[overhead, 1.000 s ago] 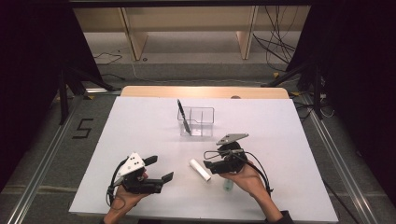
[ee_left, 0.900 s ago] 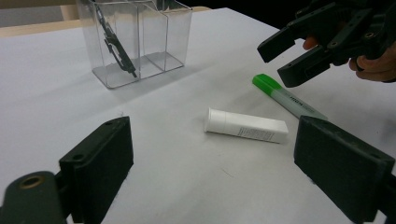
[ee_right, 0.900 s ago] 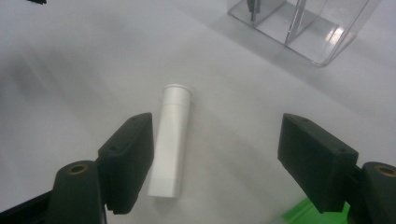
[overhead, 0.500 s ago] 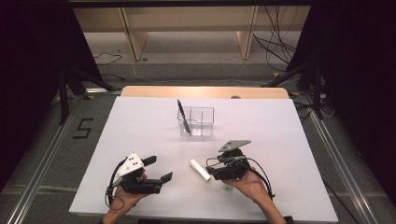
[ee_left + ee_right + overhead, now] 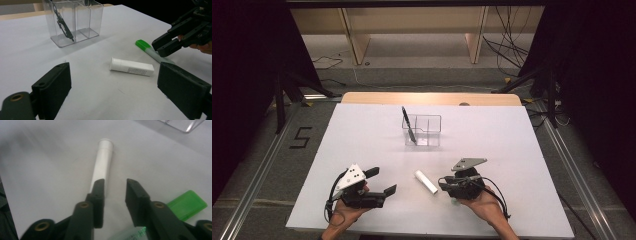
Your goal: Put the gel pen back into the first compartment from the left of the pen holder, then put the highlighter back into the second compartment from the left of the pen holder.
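The white tube (image 5: pixel 426 181) lies flat on the desk (image 5: pixel 362 135) near its front edge, between your two grippers, and in the right gripper view its near end is hidden behind one jaw, while the green-capped marker (image 5: pixel 150 51) just beside it is partly covered by the other. The desk is plain white with a wooden strip along its far edge, a clear organiser (image 5: pixel 423 130) holding a dark pen (image 5: pixel 407 125) stands at mid-desk, and dark floor with cables surrounds it. Your right gripper (image 5: pixel 115 195) has just been closing, its jaws narrowly apart with nothing between them, one jaw against or over the tube's end; your left gripper (image 5: pixel 379 181) rests wide open, gripping nothing.
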Motion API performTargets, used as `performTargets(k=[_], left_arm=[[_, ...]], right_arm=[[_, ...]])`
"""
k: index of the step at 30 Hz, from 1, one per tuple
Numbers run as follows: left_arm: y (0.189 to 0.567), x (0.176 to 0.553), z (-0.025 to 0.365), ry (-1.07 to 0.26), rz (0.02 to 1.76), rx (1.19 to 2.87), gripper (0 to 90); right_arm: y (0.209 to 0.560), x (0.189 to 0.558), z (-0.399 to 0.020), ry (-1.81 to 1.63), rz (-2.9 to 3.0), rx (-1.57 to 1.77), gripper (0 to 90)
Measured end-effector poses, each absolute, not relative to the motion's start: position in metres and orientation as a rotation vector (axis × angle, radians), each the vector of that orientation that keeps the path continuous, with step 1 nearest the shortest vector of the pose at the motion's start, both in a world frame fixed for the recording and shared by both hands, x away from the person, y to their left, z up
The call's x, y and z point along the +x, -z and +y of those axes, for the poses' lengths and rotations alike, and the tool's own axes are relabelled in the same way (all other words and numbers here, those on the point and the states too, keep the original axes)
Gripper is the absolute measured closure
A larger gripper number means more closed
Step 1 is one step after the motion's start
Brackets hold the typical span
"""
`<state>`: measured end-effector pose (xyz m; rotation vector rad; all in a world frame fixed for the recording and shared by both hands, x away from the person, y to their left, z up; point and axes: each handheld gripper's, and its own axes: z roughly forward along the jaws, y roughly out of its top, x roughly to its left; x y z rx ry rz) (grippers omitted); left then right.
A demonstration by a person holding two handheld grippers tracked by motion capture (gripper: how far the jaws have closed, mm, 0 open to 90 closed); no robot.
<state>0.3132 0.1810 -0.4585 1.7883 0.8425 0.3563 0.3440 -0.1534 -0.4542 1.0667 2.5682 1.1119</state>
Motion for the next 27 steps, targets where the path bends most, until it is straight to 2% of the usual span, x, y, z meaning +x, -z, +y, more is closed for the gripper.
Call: performTargets(k=[3,9,27], left_arm=[[0.459,0.313,0.181,-0.356,0.844,1.788,11.6],[0.459,0.313,0.181,-0.356,0.846,1.784,11.6],[0.458,0.311,0.18,-0.364,0.832,1.793,11.6]], right_arm=[[0.457,0.339,-0.154,-1.073,2.576,1.042,79.9],[0.466,0.33,-0.154,-1.025,2.616,1.012,89.9],[0.477,0.314,-0.165,-0.908,2.632,1.021,90.0]])
